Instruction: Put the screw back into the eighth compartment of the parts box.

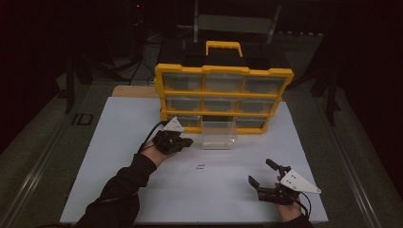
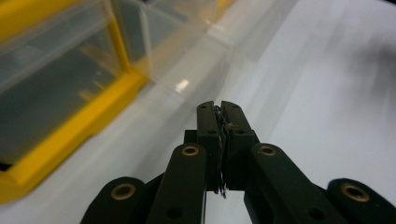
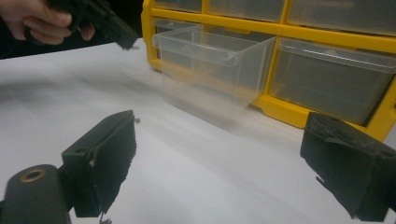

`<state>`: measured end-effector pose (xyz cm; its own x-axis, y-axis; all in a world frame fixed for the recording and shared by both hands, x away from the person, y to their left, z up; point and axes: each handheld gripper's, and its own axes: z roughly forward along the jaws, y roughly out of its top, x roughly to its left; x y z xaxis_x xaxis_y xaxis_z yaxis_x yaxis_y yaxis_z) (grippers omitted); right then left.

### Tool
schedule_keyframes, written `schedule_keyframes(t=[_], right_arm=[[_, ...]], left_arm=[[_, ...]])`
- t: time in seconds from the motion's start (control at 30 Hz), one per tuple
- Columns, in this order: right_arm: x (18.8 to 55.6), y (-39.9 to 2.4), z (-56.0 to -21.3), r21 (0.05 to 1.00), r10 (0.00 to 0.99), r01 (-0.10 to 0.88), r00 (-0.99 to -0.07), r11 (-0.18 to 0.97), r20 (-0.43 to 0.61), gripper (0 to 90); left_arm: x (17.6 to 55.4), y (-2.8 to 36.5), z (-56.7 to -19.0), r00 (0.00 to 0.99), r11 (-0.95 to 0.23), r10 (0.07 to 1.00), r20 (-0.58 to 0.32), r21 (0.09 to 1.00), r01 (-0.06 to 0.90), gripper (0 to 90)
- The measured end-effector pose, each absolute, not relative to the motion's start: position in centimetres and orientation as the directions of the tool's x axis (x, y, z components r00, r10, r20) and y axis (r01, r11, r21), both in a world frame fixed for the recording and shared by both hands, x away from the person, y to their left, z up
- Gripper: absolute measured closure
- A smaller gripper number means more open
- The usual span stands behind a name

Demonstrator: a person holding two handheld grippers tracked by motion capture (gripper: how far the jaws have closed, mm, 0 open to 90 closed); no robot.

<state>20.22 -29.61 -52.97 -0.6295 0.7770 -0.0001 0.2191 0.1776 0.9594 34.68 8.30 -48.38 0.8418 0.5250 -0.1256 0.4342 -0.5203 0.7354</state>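
Yellow organizer (image 1: 223,97) stands upright at the far side of the white table (image 1: 119,156), 9 clear drawers in a 3-by-3 grid. 1 clear drawer (image 1: 219,135) is pulled out at the bottom middle, resting on the table. Left gripper (image 1: 187,141) hovers just left of that drawer, jaws pressed together on something thin and dark, too small to identify. Right gripper (image 1: 262,174) sits near the table's front right, jaws spread wide, holding nothing. 2 small dark bits (image 1: 200,166) lie between the grippers.

No readable text, labels or numbers, though the pictures are dim.
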Motion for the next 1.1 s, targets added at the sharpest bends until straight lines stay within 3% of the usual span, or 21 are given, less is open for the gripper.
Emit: schedule_keyframes(t=[0.6, 1.1], right_arm=[[20.3, -29.6, -53.0, 0.959, 0.777, 0.22, -0.63, 0.178, 0.001, 10.7], [20.2, -29.7, -53.0, 0.96, 0.777, 0.218, -0.63, 0.174, 0.002, 10.8]], left_arm=[[35.6, 7.2, -42.9, 0.824, -0.467, 0.559, -0.095, 0.785, 0.407, 87.4], [35.8, 4.0, -41.7, 0.812, -0.415, 0.568, -0.135, 0.805, 0.423, 87.4]])
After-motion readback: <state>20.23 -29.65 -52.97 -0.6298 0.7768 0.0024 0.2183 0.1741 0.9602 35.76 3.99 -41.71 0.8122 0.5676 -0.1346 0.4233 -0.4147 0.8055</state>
